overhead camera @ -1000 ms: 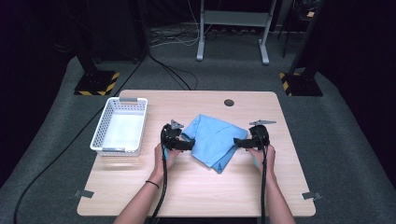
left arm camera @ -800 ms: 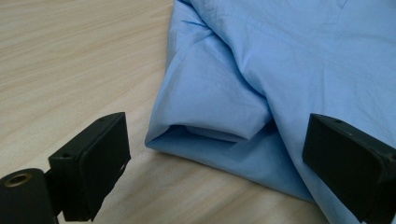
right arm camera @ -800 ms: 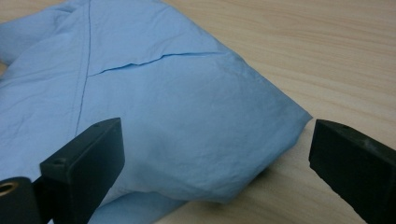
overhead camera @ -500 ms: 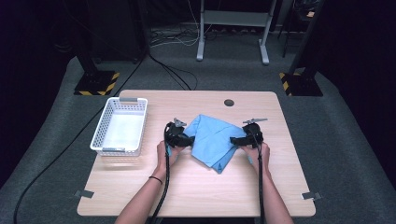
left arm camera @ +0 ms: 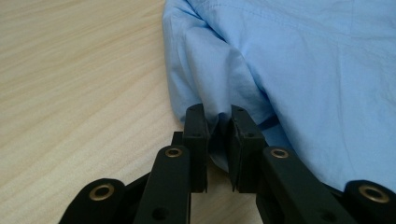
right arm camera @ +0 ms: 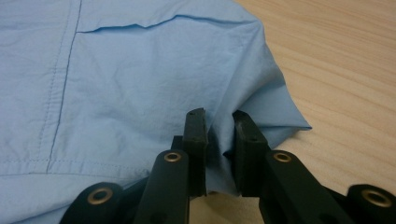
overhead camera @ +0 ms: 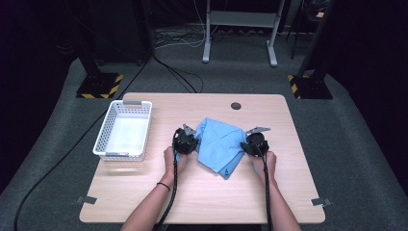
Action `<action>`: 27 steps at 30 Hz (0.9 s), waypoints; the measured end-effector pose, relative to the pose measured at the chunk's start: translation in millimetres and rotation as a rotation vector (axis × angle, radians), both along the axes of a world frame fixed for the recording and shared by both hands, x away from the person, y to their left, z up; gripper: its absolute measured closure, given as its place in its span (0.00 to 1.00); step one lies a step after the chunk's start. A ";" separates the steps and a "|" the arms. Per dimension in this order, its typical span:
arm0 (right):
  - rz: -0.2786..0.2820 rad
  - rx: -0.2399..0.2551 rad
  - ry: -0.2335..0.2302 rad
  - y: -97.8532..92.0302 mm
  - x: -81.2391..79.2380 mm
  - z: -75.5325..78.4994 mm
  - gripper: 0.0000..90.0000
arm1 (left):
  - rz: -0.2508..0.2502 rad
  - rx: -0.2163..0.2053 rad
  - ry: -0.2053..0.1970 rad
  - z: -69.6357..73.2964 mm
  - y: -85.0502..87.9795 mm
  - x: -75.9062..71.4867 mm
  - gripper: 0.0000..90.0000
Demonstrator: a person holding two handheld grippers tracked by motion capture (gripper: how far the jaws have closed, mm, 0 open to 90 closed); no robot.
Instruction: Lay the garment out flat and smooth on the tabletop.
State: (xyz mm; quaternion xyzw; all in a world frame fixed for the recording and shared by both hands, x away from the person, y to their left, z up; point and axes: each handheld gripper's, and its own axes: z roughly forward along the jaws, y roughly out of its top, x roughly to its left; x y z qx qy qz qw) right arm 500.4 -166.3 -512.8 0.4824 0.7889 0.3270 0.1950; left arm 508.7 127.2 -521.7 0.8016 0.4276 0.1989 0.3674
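A light blue shirt (overhead camera: 219, 142) lies crumpled in the middle of the wooden table (overhead camera: 144, 192). My left gripper (overhead camera: 185, 143) sits at the shirt's left edge. Its jaws have just been closing and now pinch a fold of blue cloth (left arm camera: 205, 70) between the pads, as the left gripper (left arm camera: 218, 128) view shows. My right gripper (overhead camera: 253, 143) is at the shirt's right edge. Its jaws have also just been closing, and they clamp a bunched fold of the shirt (right arm camera: 140, 79) in the right gripper (right arm camera: 219, 135) view.
A white mesh basket (overhead camera: 106, 142) stands at the table's left side, with nothing in it. A dark round hole (overhead camera: 235, 105) sits near the table's far edge. Bare wood lies in front of the shirt, between the person's forearms.
Both grippers have moved in to the shirt's left and right edges, and their jaws have shut on folds of the cloth. The shirt's edges are bunched where they grip.
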 end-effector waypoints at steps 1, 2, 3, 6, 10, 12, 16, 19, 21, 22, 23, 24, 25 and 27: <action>0.005 -0.005 -0.003 -0.1 -1.4 0.1 0.87 | -0.004 -0.002 0.002 0.1 0.4 -0.7 0.88; 0.004 -0.003 0.001 -0.4 -3.1 0.2 0.87 | -0.005 -0.001 0.001 0.1 0.6 -2.2 0.88; 0.003 0.008 0.005 -1.3 -4.4 0.2 0.87 | -0.008 0.002 -0.003 -0.1 0.5 -4.3 0.88; 0.007 0.018 0.002 -3.4 -10.3 -0.5 0.87 | -0.024 0.019 -0.001 0.8 0.6 -11.6 0.88; 0.015 0.035 0.002 -5.2 -20.4 -1.5 0.87 | -0.032 0.016 -0.001 0.5 2.9 -23.1 0.87; 0.018 0.041 0.003 -5.6 -26.9 -1.9 0.87 | -0.039 0.011 0.004 0.6 4.4 -29.3 0.87; 0.025 0.037 -0.006 -5.7 -39.8 -2.4 0.87 | -0.074 0.026 0.008 1.5 6.8 -42.9 0.86; 0.029 0.051 -0.007 -6.0 -48.9 -3.5 0.87 | -0.087 0.031 0.002 1.3 9.5 -53.9 0.86; 0.036 0.055 -0.012 -5.7 -55.2 -4.3 0.86 | -0.086 0.024 -0.002 0.3 11.8 -62.3 0.86; 0.038 0.059 -0.012 -5.7 -58.7 -4.8 0.86 | -0.085 0.013 -0.003 -0.5 13.1 -66.6 0.86; 0.040 0.061 -0.013 -5.6 -62.5 -5.1 0.86 | -0.087 0.007 -0.006 -1.2 14.2 -71.0 0.86; 0.044 0.062 -0.015 -5.9 -66.2 -5.3 0.86 | -0.088 0.001 -0.007 -1.8 14.9 -75.5 0.86; 0.047 0.062 -0.018 -6.0 -70.1 -5.6 0.86 | -0.093 0.001 -0.010 -2.1 15.8 -79.8 0.86; 0.051 0.059 -0.024 -5.7 -78.4 -6.1 0.86 | -0.094 0.005 -0.018 -2.7 16.4 -87.8 0.86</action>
